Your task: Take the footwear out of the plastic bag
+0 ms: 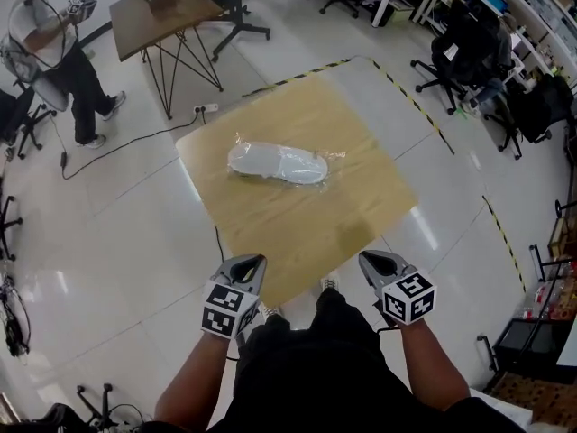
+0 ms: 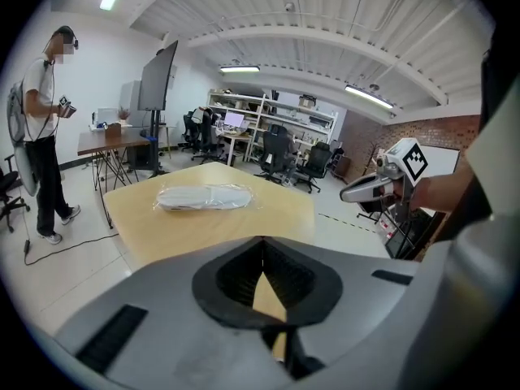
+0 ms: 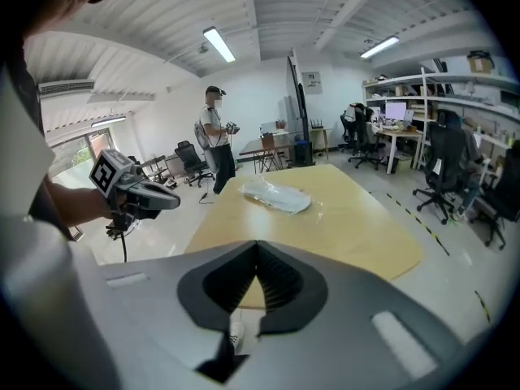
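A white shoe sealed in a clear plastic bag [image 1: 278, 162] lies flat near the middle of a square wooden table [image 1: 361, 197]. The same bag [image 2: 205, 197] shows in the left gripper view, and the bag [image 3: 277, 196] also in the right gripper view. My left gripper [image 1: 255, 263] hovers just off the table's near edge at the left, shut and empty. At the near edge on the right, my right gripper [image 1: 371, 260] is also shut with nothing in it. Both are well short of the bag.
A person [image 1: 54, 52] stands at the far left holding a device. A dark wooden table [image 1: 167, 12] stands behind. A power strip and cable [image 1: 203, 109] lie on the floor. Office chairs [image 1: 469, 52] and shelves line the right side. Yellow-black tape [image 1: 415, 102] marks the floor.
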A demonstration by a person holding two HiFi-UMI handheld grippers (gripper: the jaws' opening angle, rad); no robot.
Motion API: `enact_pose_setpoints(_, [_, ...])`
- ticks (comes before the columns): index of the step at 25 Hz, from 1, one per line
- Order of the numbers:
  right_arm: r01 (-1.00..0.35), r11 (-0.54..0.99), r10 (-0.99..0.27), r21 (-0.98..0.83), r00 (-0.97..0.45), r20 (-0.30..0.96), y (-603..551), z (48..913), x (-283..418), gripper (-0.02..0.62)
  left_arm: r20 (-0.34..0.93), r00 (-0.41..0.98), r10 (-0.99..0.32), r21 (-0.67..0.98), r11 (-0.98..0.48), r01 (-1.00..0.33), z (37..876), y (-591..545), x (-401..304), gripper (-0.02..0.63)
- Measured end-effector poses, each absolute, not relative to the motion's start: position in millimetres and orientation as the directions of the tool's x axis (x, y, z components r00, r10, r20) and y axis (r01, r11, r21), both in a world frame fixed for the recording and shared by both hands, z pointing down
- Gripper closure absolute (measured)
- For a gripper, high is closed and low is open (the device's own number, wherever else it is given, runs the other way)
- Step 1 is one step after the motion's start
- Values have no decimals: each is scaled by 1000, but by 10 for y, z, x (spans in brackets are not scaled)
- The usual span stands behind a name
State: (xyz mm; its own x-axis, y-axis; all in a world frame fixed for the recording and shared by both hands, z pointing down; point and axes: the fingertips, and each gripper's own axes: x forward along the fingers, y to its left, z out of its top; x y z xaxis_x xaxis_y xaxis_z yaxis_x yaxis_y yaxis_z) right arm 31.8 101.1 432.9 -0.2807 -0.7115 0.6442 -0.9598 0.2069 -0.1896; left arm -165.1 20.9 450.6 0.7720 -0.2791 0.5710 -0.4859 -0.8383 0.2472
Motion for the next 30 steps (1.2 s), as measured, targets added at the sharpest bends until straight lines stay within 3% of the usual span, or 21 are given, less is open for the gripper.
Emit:
enact_pose_setpoints(5, [-943,253,-684,-214,-331,650,652,4570,651,592,613,729,-306,212,-825,-524,4575,-87,-1358,598])
enact_pose_setpoints(9, [-898,280,-641,-340,-439,630,283,4775,752,592,652,671,-353,80,-848,-523,4635,-552,-1059,597])
enact_pose_setpoints(11, [-871,310,-619,-381,-489,614,75,4864,798,592,679,638,-363,4,-868,-497,4727,-841,-892,539])
enact_pose_setpoints(17, [-855,427,-529,-293,-499,687,-350,5291,997,592,786,512,-346,-208,-928,-308,5065,-1513,-359,467])
enact_pose_setpoints(20, [-836,504,-507,-218,-491,708,-640,5434,1111,591,827,490,-275,-191,-958,-214,5355,-1696,-21,434])
enact_pose_setpoints(24, [-757,635,-445,-156,-524,726,-785,5536,1071,504,866,473,-161,-116,-986,-122,5712,-1627,224,434])
enact_pose_setpoints(30, [-661,747,-382,-77,-521,764,-942,5774,851,479,837,508,-205,-81,-964,-255,5819,-1680,221,463])
